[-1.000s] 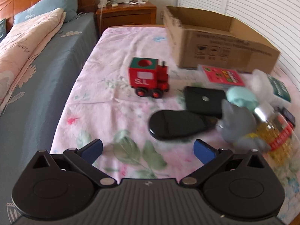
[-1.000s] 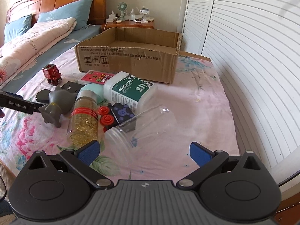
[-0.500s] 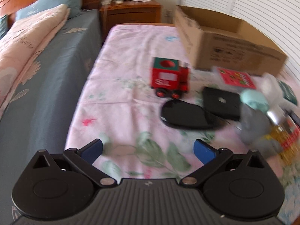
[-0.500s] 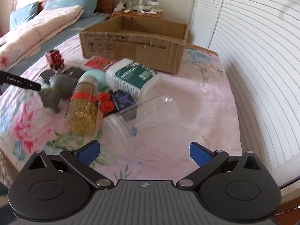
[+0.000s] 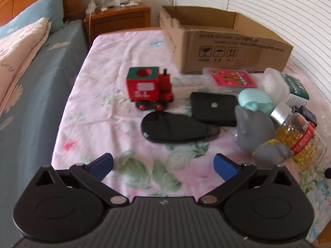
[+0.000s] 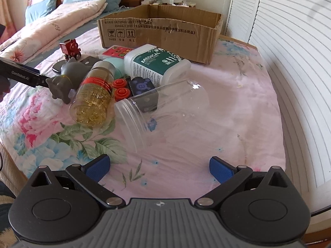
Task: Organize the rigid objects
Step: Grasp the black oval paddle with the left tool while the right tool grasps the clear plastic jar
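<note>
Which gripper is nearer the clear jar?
Right. The right gripper hangs open just before the clear jar; the left gripper is across the pile, beyond the grey toy.

Red toy train (image 5: 149, 88) (green roof); pink floral sheet (image 6: 238, 113); grey figurine (image 5: 256, 132).

A: From where I sit, the left wrist view looks forward over the spread left gripper (image 5: 163, 166), low above the flowered sheet (image 5: 115, 111), facing the cardboard box (image 5: 227, 47) and nightstand (image 5: 122, 18) beyond.

B: My right wrist view sits low too, over the spread right gripper (image 6: 159, 168), box dead ahead, shutter doors (image 6: 289, 62) to its right.

A: Shared: box, red toy train (image 5: 149, 88), grey figure (image 6: 66, 76), capsule bottle (image 6: 95, 97).
</note>
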The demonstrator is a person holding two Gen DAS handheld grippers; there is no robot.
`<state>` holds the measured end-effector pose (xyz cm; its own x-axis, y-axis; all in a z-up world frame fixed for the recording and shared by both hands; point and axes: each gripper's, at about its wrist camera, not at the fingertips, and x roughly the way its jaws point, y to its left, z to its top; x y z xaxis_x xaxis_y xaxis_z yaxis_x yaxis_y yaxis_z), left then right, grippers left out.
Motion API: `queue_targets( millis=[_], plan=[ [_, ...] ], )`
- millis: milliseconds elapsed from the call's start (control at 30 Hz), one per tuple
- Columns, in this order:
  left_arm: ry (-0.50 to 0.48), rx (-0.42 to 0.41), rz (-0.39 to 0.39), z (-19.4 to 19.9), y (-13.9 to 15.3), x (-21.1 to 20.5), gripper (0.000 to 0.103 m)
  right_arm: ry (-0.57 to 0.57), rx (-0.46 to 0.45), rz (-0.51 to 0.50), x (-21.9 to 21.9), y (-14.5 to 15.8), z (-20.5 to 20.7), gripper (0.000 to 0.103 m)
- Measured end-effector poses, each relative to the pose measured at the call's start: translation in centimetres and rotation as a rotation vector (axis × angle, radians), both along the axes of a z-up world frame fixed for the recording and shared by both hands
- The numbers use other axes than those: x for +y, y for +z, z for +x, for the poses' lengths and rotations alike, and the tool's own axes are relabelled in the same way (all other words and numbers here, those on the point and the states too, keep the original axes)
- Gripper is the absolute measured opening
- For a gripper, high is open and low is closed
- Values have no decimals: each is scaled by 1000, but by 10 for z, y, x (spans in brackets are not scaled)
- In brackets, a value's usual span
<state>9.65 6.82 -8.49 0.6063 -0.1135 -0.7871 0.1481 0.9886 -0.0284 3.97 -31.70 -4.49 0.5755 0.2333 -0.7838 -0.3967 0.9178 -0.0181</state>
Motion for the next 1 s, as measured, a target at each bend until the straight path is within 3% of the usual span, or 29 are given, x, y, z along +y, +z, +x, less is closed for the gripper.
queue_targets(
  millis=[500,667,1000],
  plan=[
    [-81,-128,-61,14,-6,-10,102,9,-9,5,1,-1,-1,103],
    [-97,-148,-54,11,-5,-3,89,14,0,0,2,0,0,103],
    [-98,-138,-29,10,-5,2,89,149,-9,-36,2,11,17,103]
  ],
)
